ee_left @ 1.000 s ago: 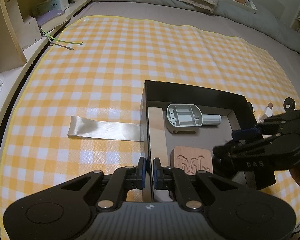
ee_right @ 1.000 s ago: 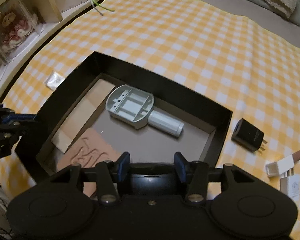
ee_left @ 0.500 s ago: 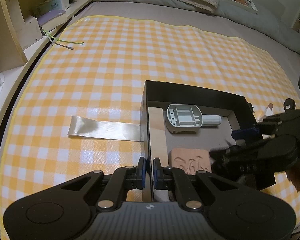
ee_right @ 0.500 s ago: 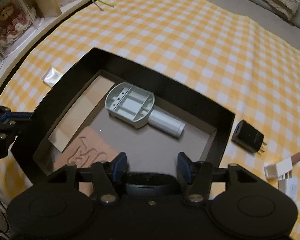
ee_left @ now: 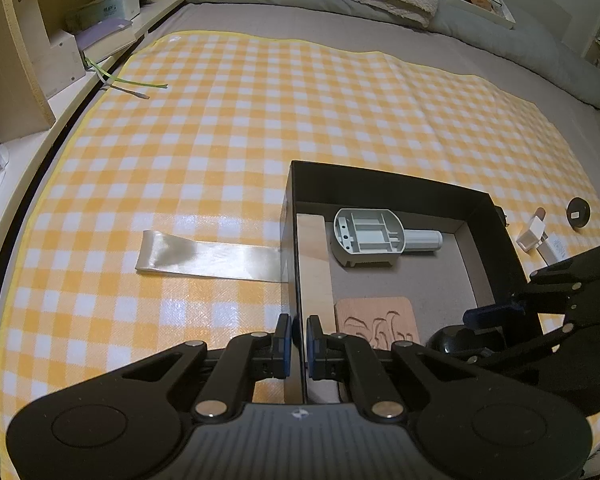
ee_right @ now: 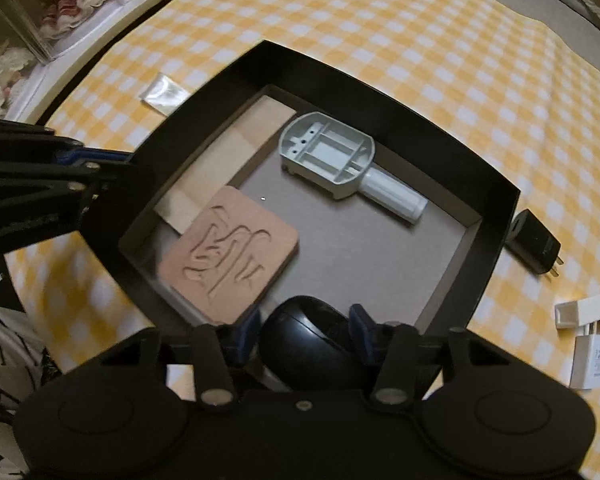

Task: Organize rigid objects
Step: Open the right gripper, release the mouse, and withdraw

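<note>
A black open box (ee_left: 380,176) (ee_right: 380,84) sits on the yellow checked cloth. Inside lie a grey plastic part (ee_left: 366,236) (ee_right: 332,156), a carved wooden tile (ee_left: 376,320) (ee_right: 232,252) and a pale wood strip (ee_left: 314,256) (ee_right: 228,160). My left gripper (ee_left: 296,338) is shut on the box's left wall. My right gripper (ee_right: 304,322) points down into the box's near corner. Its jaws are closing on a black computer mouse (ee_right: 304,336) (ee_left: 460,338), and the pads sit against its sides.
Right of the box lie a black plug adapter (ee_right: 534,246), a white tube (ee_right: 584,310), a white charger (ee_right: 590,360) and a black disc (ee_left: 578,212). A shiny ribbon strip (ee_left: 208,258) lies to its left. Shelves (ee_left: 20,60) border the cloth on the left.
The right gripper's fingers spread wider, then narrowed around the black mouse. The right gripper rolled and tipped further into the box. The left gripper stayed where it was.
</note>
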`<state>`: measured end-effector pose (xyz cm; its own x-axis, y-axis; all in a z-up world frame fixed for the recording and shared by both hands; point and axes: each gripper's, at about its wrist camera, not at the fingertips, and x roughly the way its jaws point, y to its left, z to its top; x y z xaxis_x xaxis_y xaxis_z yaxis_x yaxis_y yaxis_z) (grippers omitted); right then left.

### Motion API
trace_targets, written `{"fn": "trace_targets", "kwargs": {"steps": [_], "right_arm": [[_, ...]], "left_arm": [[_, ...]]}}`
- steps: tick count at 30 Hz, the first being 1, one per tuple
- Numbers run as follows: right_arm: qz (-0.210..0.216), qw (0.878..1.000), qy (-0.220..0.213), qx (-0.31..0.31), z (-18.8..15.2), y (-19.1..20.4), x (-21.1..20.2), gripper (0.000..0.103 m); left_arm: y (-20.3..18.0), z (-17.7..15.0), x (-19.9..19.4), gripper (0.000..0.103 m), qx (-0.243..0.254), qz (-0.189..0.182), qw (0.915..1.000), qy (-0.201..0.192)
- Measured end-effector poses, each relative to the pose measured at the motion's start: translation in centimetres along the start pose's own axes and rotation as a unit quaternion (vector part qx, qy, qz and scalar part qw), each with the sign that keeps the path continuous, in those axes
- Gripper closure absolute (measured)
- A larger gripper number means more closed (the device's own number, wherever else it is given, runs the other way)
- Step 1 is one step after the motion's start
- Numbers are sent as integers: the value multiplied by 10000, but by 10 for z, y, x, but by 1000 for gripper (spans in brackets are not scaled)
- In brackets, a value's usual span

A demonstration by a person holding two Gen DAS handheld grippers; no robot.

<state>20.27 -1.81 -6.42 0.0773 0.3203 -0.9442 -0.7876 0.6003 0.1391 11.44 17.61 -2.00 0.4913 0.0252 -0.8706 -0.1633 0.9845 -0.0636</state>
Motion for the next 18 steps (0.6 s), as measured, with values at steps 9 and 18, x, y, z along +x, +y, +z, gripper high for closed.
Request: {"fn": "trace_targets", "kwargs": {"steps": [9, 18], "right_arm": [[93, 9992, -380, 61, 2, -4, -29, 60], [232, 9719, -2148, 934, -7, -51, -110, 39]], "left_arm": [[-1, 0, -1, 95, 1, -10, 10000, -2], [-2, 0, -1, 95, -1, -3, 10000, 2]]}}
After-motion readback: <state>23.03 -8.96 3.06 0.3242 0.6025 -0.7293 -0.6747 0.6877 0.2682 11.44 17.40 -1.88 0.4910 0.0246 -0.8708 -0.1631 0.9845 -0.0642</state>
